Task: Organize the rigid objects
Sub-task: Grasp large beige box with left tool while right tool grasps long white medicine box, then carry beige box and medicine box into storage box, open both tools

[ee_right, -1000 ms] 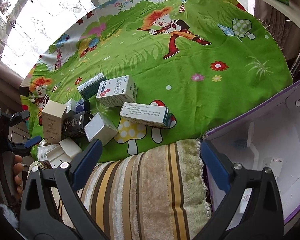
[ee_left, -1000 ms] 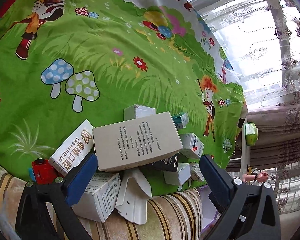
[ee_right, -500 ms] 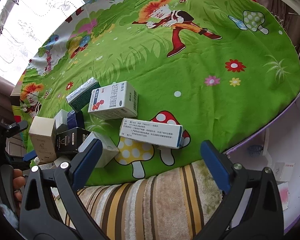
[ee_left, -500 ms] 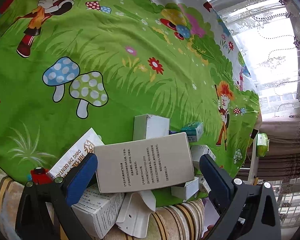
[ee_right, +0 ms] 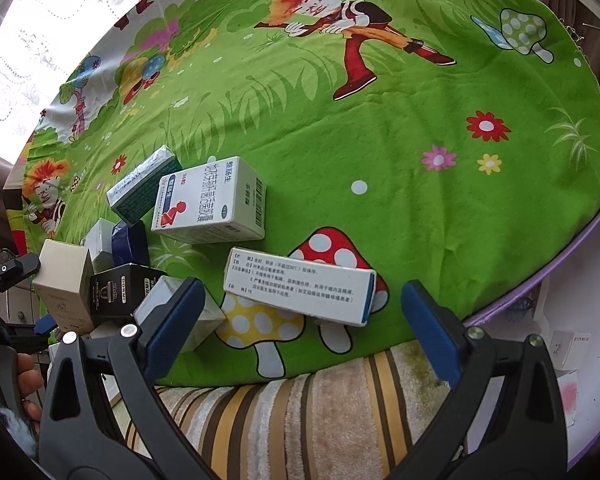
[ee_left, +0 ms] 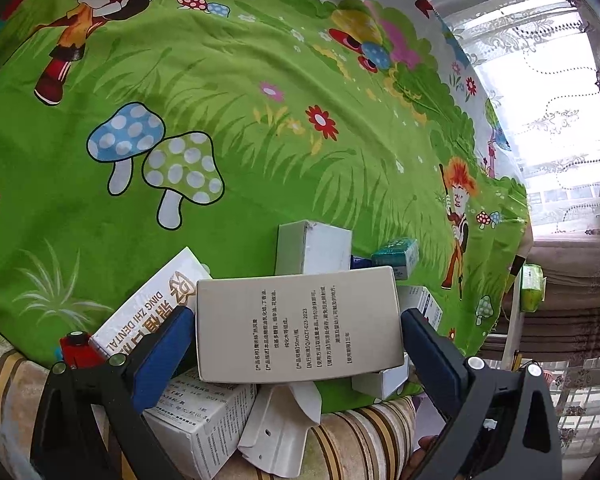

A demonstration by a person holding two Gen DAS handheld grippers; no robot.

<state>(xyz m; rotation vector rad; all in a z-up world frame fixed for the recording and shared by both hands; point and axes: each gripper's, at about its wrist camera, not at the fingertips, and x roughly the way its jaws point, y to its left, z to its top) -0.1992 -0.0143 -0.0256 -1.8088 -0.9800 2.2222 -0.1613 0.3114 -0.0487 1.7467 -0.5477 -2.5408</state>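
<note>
Several cardboard boxes lie heaped on a green cartoon sheet (ee_left: 260, 140). In the left wrist view a grey-beige box (ee_left: 298, 324) with printed text fills the gap between the wide-spread fingers of my left gripper (ee_left: 296, 314), which is open. The right wrist view shows that same beige box (ee_right: 64, 288) at the far left. My right gripper (ee_right: 300, 292) is open above a striped towel (ee_right: 320, 408). A long white box (ee_right: 300, 286) lies on the sheet just beyond its fingertips, across the gap.
Around the beige box lie a white dental box (ee_left: 148, 312), a small red item (ee_left: 78, 350) and a white box (ee_left: 312, 246). Farther right are a white box with a red figure (ee_right: 212, 200), a green-white box (ee_right: 140, 188) and a black box (ee_right: 116, 288). A purple-rimmed white bin (ee_right: 580, 320) sits far right.
My left gripper has moved forward until the beige box sits between its fingers. My right gripper has moved in toward the long white box. Neither finger gap has changed.
</note>
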